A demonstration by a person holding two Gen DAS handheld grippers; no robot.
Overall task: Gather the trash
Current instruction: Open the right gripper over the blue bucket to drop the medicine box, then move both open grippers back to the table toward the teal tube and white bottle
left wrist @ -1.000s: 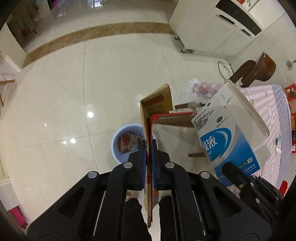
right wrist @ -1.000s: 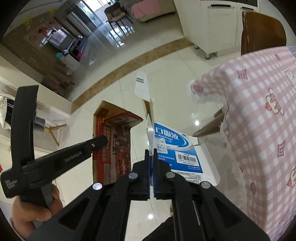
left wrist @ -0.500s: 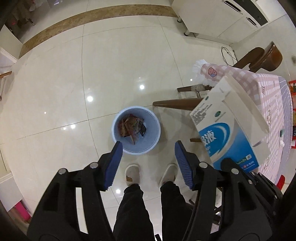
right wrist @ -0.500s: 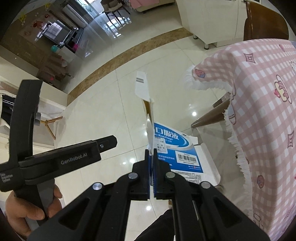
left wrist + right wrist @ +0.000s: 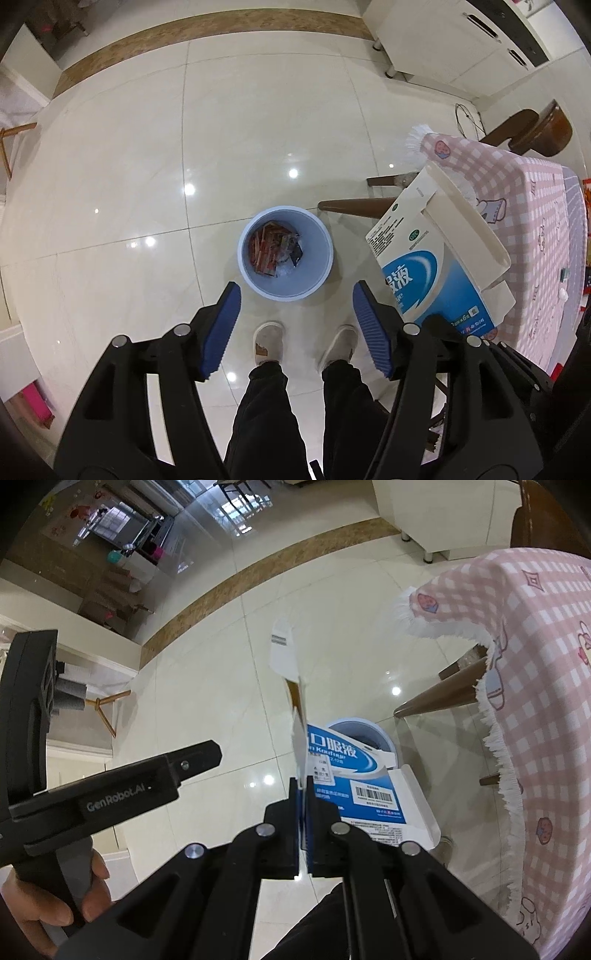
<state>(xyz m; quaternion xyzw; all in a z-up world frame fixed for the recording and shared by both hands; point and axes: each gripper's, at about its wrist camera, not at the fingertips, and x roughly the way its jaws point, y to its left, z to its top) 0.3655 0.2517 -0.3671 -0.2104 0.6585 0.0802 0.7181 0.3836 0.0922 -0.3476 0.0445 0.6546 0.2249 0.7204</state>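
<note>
Now we hold the left gripper (image 5: 295,325) pointing steeply down with nothing between its fingers; its jaws have just been opening. The blue bin (image 5: 285,254) lies just ahead of its tips, already holding wrappers. Our right gripper (image 5: 303,794) is clamped tight on a flap of the blue-and-white carton (image 5: 354,786), which hangs below and ahead of it, long axis sloping toward the bin (image 5: 364,734). We judge the right hand must carry the carton (image 5: 439,266) leftward over the rim. Glossy cream tiled floor (image 5: 258,129) lies beneath; a pink checked tablecloth (image 5: 535,701) hangs to the right.
</note>
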